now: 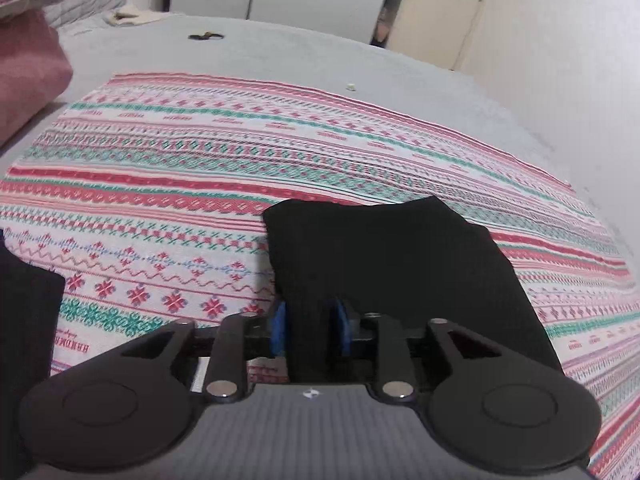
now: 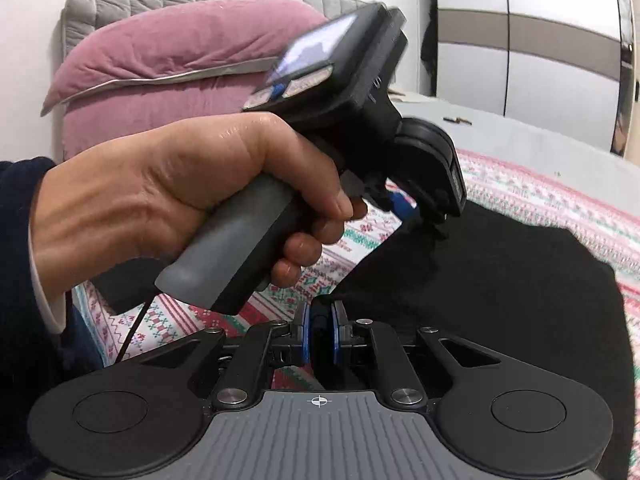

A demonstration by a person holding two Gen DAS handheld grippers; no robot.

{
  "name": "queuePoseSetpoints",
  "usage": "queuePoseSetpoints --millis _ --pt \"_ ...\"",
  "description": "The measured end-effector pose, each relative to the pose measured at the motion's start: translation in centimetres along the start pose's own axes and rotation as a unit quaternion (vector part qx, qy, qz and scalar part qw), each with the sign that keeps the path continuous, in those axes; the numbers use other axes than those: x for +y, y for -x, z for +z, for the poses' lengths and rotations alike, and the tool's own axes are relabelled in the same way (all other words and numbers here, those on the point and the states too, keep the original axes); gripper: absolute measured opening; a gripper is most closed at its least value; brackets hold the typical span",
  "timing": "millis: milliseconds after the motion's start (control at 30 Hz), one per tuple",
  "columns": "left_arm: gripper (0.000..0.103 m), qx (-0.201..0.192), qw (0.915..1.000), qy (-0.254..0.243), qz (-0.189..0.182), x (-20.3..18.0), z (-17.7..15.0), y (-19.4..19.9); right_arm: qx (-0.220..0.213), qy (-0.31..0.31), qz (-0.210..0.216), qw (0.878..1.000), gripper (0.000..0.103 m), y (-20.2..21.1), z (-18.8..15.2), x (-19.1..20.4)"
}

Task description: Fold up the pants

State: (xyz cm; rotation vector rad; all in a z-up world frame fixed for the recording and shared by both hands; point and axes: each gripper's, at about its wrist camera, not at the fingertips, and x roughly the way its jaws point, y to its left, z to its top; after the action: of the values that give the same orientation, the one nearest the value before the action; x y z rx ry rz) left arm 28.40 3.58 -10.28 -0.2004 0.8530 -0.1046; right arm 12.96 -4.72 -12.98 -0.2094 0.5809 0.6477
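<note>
The black pants (image 1: pixel 384 252) lie partly folded on a patterned red, green and white cloth (image 1: pixel 200 168). My left gripper (image 1: pixel 312 328) is shut on a fold of the pants between its blue pads. In the right wrist view the pants (image 2: pixel 500 280) spread to the right, and my right gripper (image 2: pixel 320 332) is shut on their near edge. The left gripper (image 2: pixel 424 216), held by a hand (image 2: pixel 168 200), pinches the pants' far left edge, lifted off the cloth.
The cloth lies on a grey bed (image 1: pixel 280 52). Pink pillows (image 2: pixel 168 64) lean on a grey headboard at the left. A small dark object (image 1: pixel 206 35) and a white scrap (image 1: pixel 351 87) lie on the bed. White wardrobes (image 2: pixel 540 60) stand behind.
</note>
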Motion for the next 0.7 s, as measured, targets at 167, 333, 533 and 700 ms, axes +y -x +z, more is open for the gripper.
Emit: queuePoseSetpoints --millis 167,333,533,700 --pt "0.062 0.002 0.9991 0.041 -0.010 1.6 0.3 0.7 0.042 -0.021 0.071 0.996 0.020 -0.2 -0.2 -0.6" --pt "0.062 0.005 0.9984 0.049 -0.030 1.7 -0.1 1.4 0.041 -0.003 0.084 0.996 0.029 2.9 1.6 -2.7" --pt "0.088 0.032 0.9963 0.063 -0.048 1.0 -1.2 0.7 0.033 -0.072 -0.014 0.997 0.057 6.0 2.2 -12.2" --pt "0.094 0.066 0.9930 0.078 -0.059 0.1 -2.0 -1.1 0.075 -0.211 -0.099 0.970 0.057 5.7 0.9 -21.1"
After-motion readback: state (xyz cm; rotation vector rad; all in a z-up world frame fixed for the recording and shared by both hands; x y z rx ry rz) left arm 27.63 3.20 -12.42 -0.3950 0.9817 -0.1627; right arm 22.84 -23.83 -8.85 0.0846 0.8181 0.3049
